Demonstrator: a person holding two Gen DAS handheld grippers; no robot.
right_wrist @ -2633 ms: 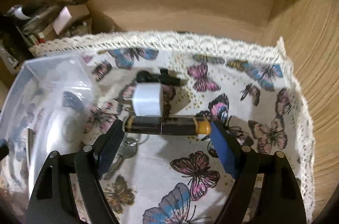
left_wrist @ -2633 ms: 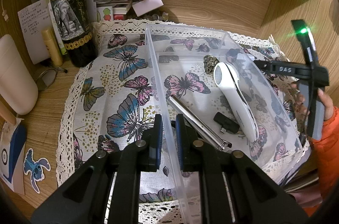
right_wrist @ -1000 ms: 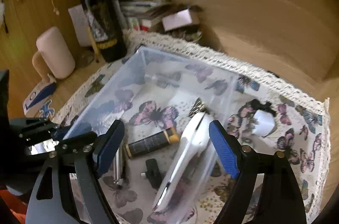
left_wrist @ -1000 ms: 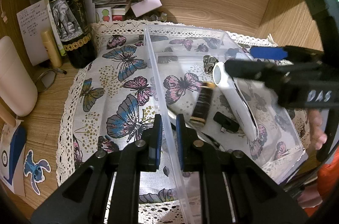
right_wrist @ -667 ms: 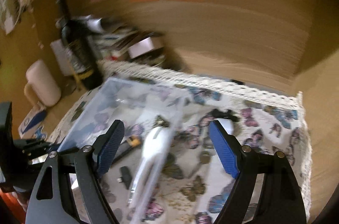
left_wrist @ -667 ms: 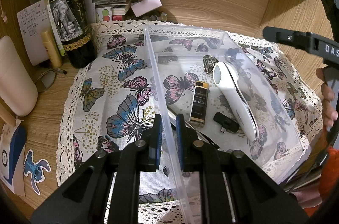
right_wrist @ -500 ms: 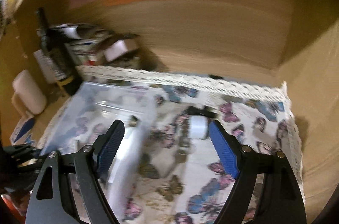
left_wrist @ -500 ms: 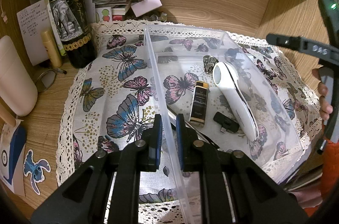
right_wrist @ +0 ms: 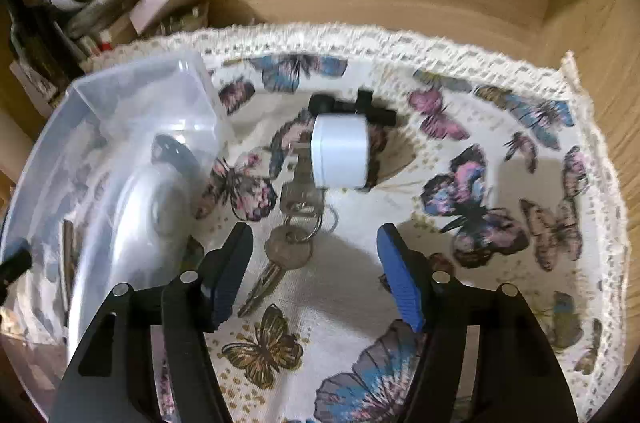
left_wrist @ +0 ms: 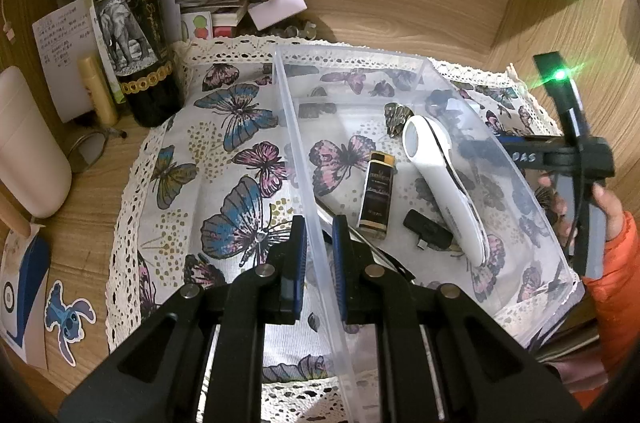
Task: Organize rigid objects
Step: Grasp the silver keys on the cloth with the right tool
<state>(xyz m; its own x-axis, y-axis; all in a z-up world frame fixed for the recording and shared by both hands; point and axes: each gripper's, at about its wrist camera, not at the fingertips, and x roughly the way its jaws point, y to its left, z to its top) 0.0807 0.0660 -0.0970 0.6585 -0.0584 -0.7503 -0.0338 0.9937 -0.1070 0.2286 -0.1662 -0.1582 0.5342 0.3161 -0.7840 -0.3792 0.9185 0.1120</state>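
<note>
The clear plastic bin (left_wrist: 420, 79) sits on a butterfly cloth (left_wrist: 224, 151), and inside it lie a white handheld device (left_wrist: 440, 179), a dark tube with a gold cap (left_wrist: 376, 195), a small black adapter (left_wrist: 428, 235), a metal rod (left_wrist: 340, 219) and a patterned clip (left_wrist: 396, 113). The left gripper (left_wrist: 318, 259) is closed on the bin's near wall, one finger on either side of it. Outside the bin, on the cloth, lie keys (right_wrist: 288, 239) on a ring, a white cube (right_wrist: 340, 151) just behind them and a black piece (right_wrist: 352, 109) beyond that. The right gripper (right_wrist: 316, 279) is wide open and holds nothing; the keys lie between its fingers, nearer the left one.
</note>
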